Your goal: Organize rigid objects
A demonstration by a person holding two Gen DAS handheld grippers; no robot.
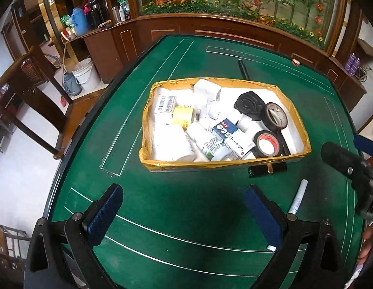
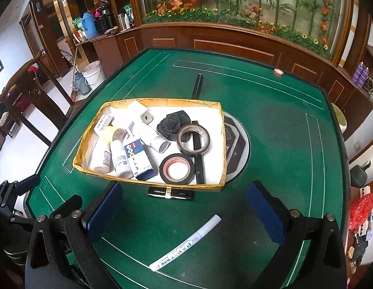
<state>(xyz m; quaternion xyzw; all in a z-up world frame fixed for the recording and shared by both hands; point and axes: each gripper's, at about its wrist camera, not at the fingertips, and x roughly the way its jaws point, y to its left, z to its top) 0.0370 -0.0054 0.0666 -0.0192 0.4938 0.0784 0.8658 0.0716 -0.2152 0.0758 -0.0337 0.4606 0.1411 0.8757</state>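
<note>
A shallow box with yellow-taped walls point(image 1: 217, 164) point(image 2: 147, 183) sits mid-table, filled with several white bottles, cartons, and two black tape rolls point(image 1: 267, 144) point(image 2: 177, 169). A white paint marker point(image 2: 186, 243) point(image 1: 298, 197) lies on the green felt, between my right gripper's fingers in the right wrist view. A black lipstick-like tube with a gold band point(image 2: 170, 194) point(image 1: 268, 169) lies against the box's near wall. A black pen point(image 2: 197, 85) point(image 1: 243, 69) lies beyond the box. My left gripper point(image 1: 184, 209) and right gripper point(image 2: 184, 210) are both open and hold nothing.
The green felt table point(image 2: 270, 101) has a round centre panel point(image 2: 237, 144) partly under the box. A small round patterned object point(image 2: 278, 72) lies near the far edge. Wooden chairs point(image 1: 29, 91) and a white bucket point(image 1: 86, 73) stand left; a wooden cabinet runs behind.
</note>
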